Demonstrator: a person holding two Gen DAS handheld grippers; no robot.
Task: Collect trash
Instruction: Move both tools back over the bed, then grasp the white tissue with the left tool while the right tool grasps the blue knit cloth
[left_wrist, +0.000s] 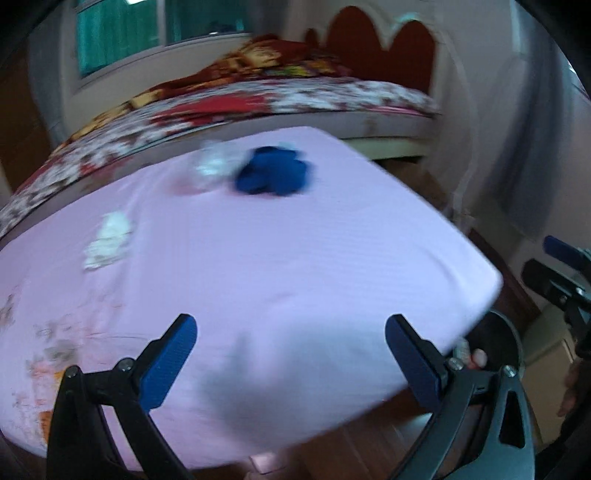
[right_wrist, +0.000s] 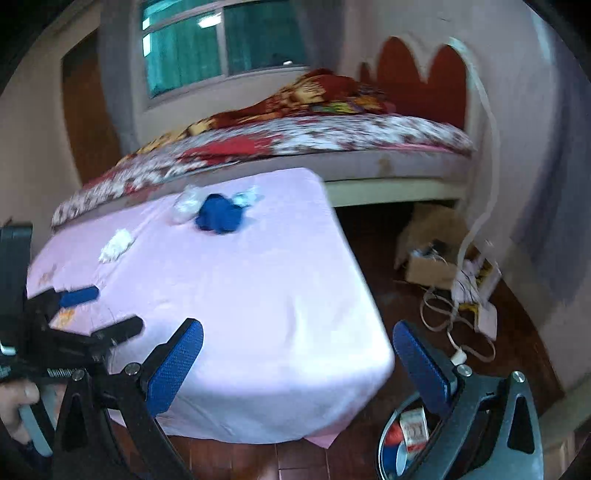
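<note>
Both claws hang spread apart and empty at the near edge of the pink-covered surface (right_wrist: 258, 295): the left claw (left_wrist: 290, 363) over its near corner, the right claw (right_wrist: 297, 363) beside that corner, partly over the floor. The trash lies well ahead of both. A white crumpled wad (left_wrist: 107, 242) sits ahead and to the left, and another white wad (left_wrist: 212, 164) is farther off, touching a crumpled blue piece (left_wrist: 273, 175). A small pale scrap (right_wrist: 245, 195) sits just past the blue piece. The bin (right_wrist: 406, 439) stands on the floor below the right claw, with scraps already in it.

The main risks, as I judge them:
- Both views are blurred, so a reach could land short.
- A closing claw could catch the loose pink cover.
- Gripping the blue piece might drag or scatter the wad against it.
- Light wads may slip out before reaching the bin.
</note>
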